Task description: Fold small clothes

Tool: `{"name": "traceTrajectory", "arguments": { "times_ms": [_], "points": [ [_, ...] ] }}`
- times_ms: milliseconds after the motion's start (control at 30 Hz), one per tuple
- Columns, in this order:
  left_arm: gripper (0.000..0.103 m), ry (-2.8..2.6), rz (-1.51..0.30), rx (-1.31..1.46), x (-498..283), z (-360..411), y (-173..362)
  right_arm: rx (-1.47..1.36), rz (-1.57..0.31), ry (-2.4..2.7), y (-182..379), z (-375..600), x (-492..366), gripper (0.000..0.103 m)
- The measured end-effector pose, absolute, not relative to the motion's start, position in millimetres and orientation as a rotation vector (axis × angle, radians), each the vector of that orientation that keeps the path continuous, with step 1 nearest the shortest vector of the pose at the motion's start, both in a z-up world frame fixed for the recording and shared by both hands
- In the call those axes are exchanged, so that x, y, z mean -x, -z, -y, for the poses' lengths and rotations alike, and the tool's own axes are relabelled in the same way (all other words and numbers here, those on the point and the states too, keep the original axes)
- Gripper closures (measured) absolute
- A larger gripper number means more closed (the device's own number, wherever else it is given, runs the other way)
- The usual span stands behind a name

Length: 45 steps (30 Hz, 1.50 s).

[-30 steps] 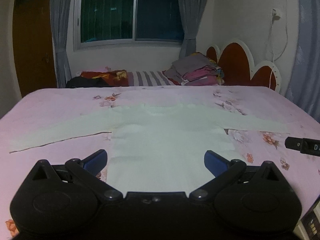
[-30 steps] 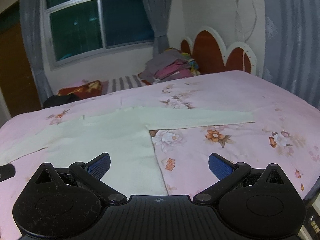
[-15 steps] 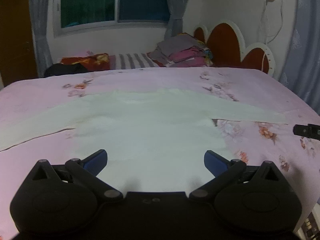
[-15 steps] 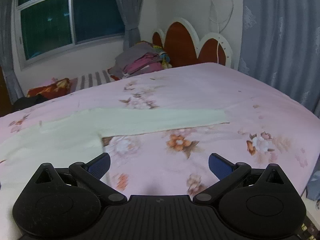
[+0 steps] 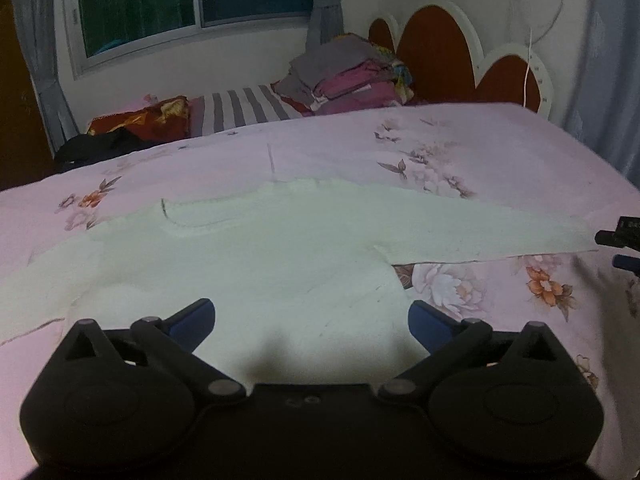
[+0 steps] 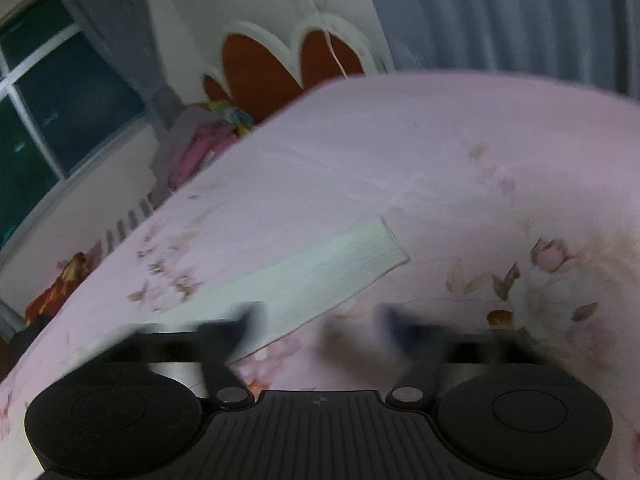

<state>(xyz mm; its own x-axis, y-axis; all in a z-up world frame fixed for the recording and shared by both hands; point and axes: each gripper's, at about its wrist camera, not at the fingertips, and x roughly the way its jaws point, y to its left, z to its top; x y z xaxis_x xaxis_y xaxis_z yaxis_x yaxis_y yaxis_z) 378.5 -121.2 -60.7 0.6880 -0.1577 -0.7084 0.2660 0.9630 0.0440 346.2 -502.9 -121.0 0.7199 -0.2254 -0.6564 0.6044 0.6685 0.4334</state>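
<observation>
A pale cream long-sleeved top (image 5: 260, 264) lies flat on the pink floral bed, sleeves spread left and right. My left gripper (image 5: 311, 320) is open and empty, low over the body of the top. My right gripper (image 6: 320, 320) is blurred and tilted; its fingers stand apart just short of the right sleeve's cuff (image 6: 372, 248), holding nothing. The right gripper's tips also show in the left wrist view (image 5: 618, 246) at the end of that sleeve.
The pink floral bedspread (image 5: 460, 140) covers a wide bed. A pile of folded clothes (image 5: 348, 76) sits by the red and white headboard (image 5: 440, 52). A second bed with striped bedding (image 5: 236, 110) stands under the window. Curtains hang at the right.
My left gripper has moved forward and right over the top's body. My right gripper has swung right, tilted, and closed in on the right sleeve's cuff, with its jaws narrowing.
</observation>
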Motion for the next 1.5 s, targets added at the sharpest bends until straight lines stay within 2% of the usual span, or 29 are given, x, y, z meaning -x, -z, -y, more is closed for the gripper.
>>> {"name": "traceTrajectory", "arguments": {
  "times_ms": [333, 500, 633, 800, 867, 933, 1133, 1267, 1500],
  "points": [
    [0.0, 0.151, -0.856, -0.173, -404, 115, 74, -0.915, -0.591, 0.532, 169, 557, -363, 0.054],
    [0.0, 0.143, -0.856, -0.187, -412, 114, 70, -0.885, -0.582, 0.552, 168, 562, -367, 0.067],
    [0.0, 0.141, -0.831, -0.172, -415, 110, 62, -0.891, -0.58, 0.572, 171, 570, -364, 0.089],
    [0.0, 0.117, -0.82, -0.118, -414, 83, 55, -0.878, -0.581, 0.566, 173, 574, -368, 0.09],
    [0.0, 0.095, -0.825, -0.111, -412, 64, 56, -0.847, -0.595, 0.576, 170, 571, -374, 0.101],
    [0.0, 0.066, -0.843, -0.107, -413, 44, 60, -0.817, -0.594, 0.579, 162, 562, -381, 0.101],
    [0.0, 0.023, -0.879, -0.082, -418, -24, 83, -0.641, -0.578, 0.417, 117, 473, -410, 0.101],
    [0.0, 0.011, -0.883, -0.026, -425, -66, 91, -0.507, -0.617, 0.252, 96, 378, -438, 0.101],
    [0.0, -0.046, -0.871, 0.079, -423, -135, 92, -0.297, -0.689, -0.032, 97, 207, -475, 0.101]
  ]
}}
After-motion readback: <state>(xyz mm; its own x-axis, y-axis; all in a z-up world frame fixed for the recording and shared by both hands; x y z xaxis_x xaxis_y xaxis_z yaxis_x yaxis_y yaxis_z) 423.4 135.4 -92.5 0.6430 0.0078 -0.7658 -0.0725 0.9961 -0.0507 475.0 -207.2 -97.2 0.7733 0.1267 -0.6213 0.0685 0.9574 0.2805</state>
